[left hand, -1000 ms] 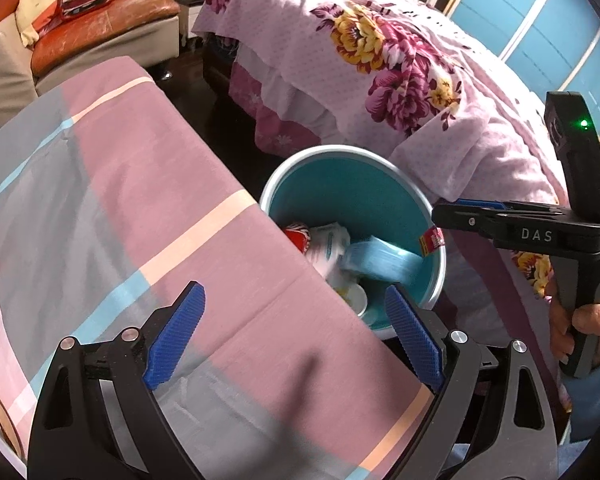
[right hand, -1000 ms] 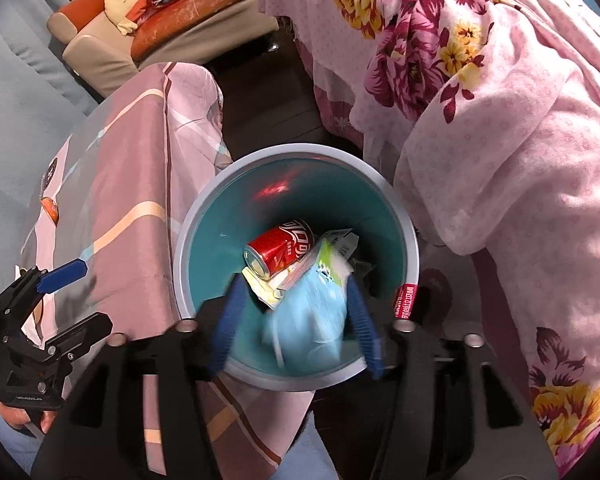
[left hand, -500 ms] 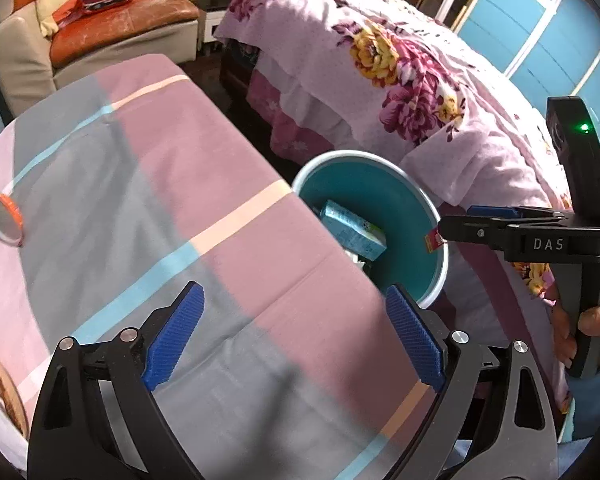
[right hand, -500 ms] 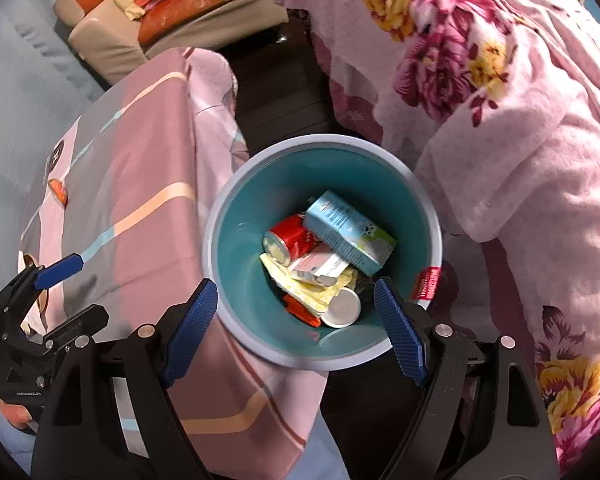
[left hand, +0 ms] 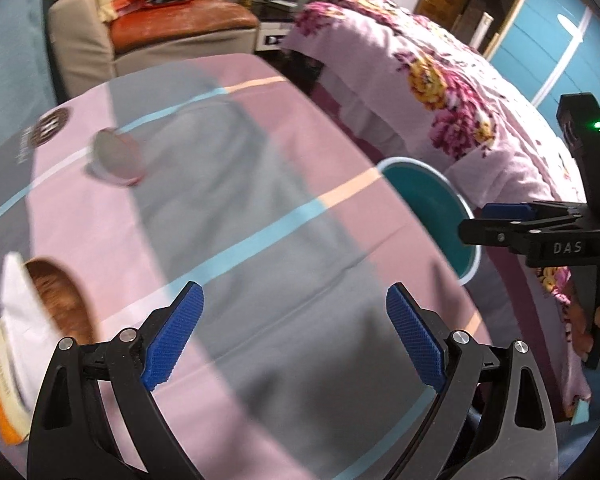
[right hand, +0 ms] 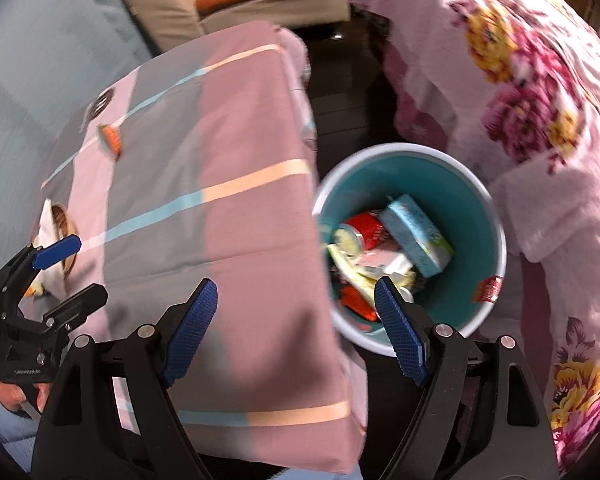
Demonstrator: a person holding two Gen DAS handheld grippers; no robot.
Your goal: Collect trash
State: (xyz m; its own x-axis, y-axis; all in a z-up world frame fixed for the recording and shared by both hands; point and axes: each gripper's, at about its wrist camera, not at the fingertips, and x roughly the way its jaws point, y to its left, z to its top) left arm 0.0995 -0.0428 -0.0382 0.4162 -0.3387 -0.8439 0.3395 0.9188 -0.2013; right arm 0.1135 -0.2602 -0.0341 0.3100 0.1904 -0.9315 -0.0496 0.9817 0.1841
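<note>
A teal trash bin (right hand: pixel 480 216) stands on the floor between the table and the bed; it also shows in the left wrist view (left hand: pixel 432 200). Inside lie a light blue carton (right hand: pixel 416 232), a red can (right hand: pixel 364 228) and several wrappers. My right gripper (right hand: pixel 296 332) is open and empty above the table's edge beside the bin. My left gripper (left hand: pixel 296 340) is open and empty above the striped tablecloth (left hand: pixel 260 240). An orange-rimmed lid (left hand: pixel 114 156) lies on the cloth further away; it also shows in the right wrist view (right hand: pixel 110 140). A white and orange packet (left hand: pixel 24 340) lies at the table's left.
A bed with a floral pink cover (right hand: pixel 520 100) stands right of the bin. A sofa with an orange cushion (left hand: pixel 180 24) stands behind the table. A dark floor gap (right hand: pixel 340 92) separates table and bed. A dark booklet (left hand: pixel 16 148) lies at the table's far left.
The light blue carton left my right gripper and now lies in the bin. Both grippers have swung left, away from the bin and over the table.
</note>
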